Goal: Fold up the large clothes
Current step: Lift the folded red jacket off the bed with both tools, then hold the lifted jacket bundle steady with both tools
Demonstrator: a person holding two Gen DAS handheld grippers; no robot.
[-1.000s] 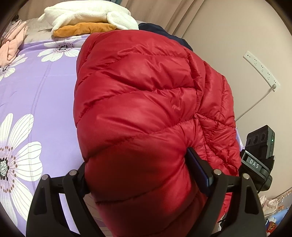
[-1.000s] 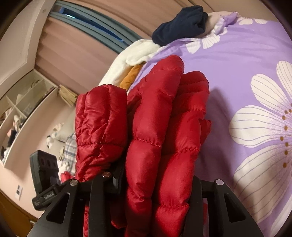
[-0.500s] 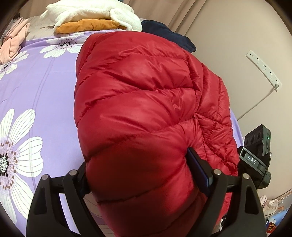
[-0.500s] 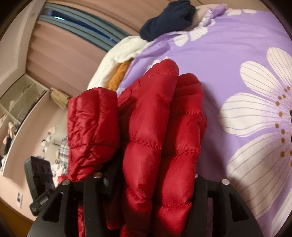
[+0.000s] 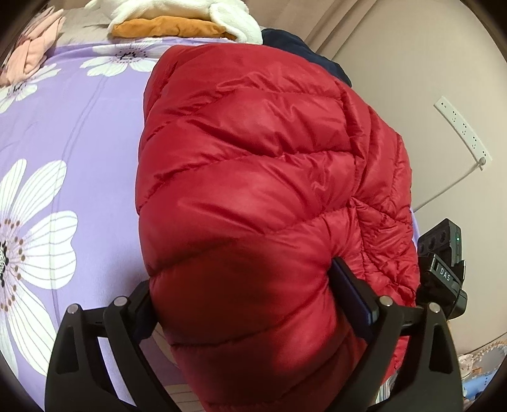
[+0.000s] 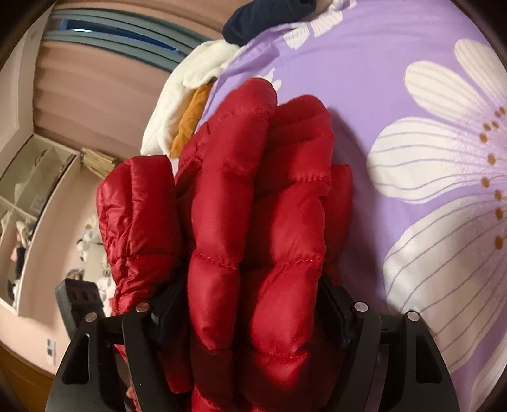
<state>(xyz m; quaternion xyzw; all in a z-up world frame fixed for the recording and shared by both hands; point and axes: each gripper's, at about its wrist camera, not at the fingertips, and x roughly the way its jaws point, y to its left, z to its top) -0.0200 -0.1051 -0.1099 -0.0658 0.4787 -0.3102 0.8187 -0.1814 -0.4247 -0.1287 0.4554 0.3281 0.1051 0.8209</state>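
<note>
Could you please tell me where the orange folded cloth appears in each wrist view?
Left wrist: orange folded cloth at top centre, under the white fleece.
Right wrist: upper middle-left, a narrow strip beside the white fleece.
Shared landmark: red puffer jacket.

Bare purple bedspread (image 5: 95,133) lies open left of the red jacket (image 5: 259,190).

Red jacket (image 5: 259,196) hides left gripper's (image 5: 244,304) fingertips.
</note>
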